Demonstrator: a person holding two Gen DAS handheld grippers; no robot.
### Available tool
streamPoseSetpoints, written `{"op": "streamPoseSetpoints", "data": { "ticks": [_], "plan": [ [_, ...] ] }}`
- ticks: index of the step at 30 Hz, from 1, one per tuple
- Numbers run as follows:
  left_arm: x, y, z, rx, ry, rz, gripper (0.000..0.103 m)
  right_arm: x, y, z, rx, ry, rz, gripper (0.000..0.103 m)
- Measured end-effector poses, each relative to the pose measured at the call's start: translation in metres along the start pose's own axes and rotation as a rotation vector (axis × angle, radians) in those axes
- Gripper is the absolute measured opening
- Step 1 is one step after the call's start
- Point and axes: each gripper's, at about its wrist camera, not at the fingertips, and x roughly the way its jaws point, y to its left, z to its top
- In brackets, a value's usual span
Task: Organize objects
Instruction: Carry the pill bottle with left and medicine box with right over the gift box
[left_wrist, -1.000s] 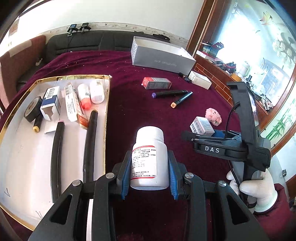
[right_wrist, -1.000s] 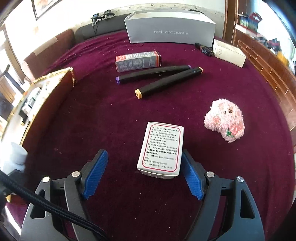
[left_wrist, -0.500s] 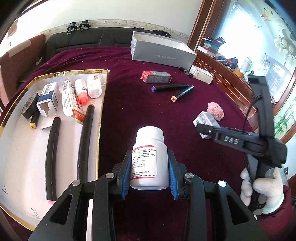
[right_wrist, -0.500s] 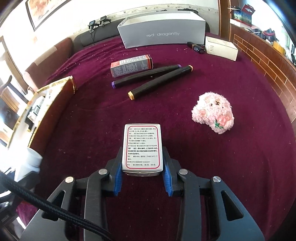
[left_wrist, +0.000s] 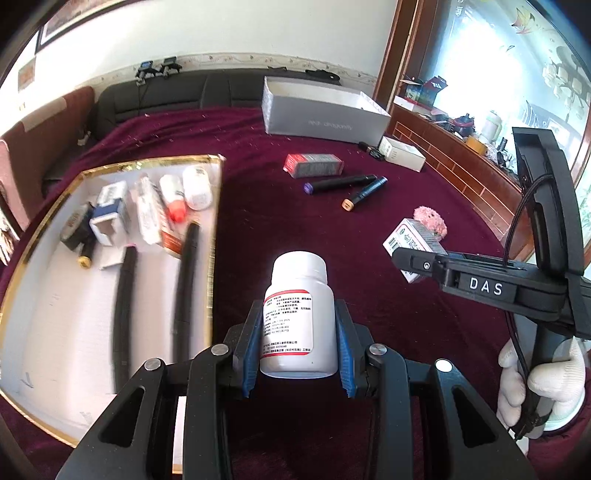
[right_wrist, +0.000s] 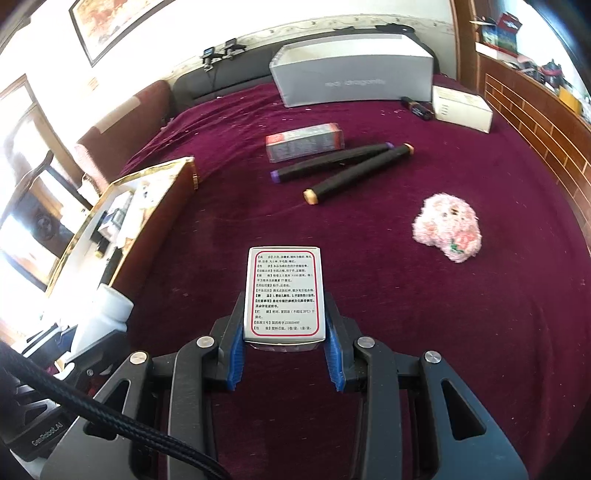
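Note:
My left gripper (left_wrist: 298, 343) is shut on a white pill bottle (left_wrist: 298, 314) with a red-edged label, held above the maroon cloth beside the gold-rimmed tray (left_wrist: 212, 236). My right gripper (right_wrist: 284, 354) is shut on a small white medicine box (right_wrist: 283, 293) with a red-framed text panel and holds it off the cloth. That box also shows in the left wrist view (left_wrist: 410, 236), at the tip of the right gripper. The bottle shows at the left edge of the right wrist view (right_wrist: 107, 314).
The tray holds two black markers (left_wrist: 123, 295), boxes and small bottles. On the cloth lie a red box (right_wrist: 304, 142), two dark markers (right_wrist: 354, 171), a pink plush toy (right_wrist: 448, 232), a grey shoe box (right_wrist: 354, 74) and a white box (right_wrist: 461, 107).
My right gripper has closed on the medicine box and lifted it off the cloth. My left gripper has kept hold of the bottle and drifted slightly relative to the tray.

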Motion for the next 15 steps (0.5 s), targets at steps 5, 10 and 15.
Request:
{"op": "streamPoseSetpoints", "data": {
  "ticks": [5,10,15],
  "plan": [
    [-0.016,0.018,0.000,-0.009,-0.034,0.070,0.030,-0.006,0.023,0.001,-0.056,-0.011,-0.001,0.033],
    [-0.030,0.045,0.000,-0.044,-0.070,0.157,0.031,-0.008,0.057,0.009,-0.116,-0.013,0.033,0.034],
    [-0.039,0.072,0.000,-0.067,-0.103,0.237,0.031,-0.005,0.097,0.014,-0.192,-0.010,0.067,0.034]
  ]
}}
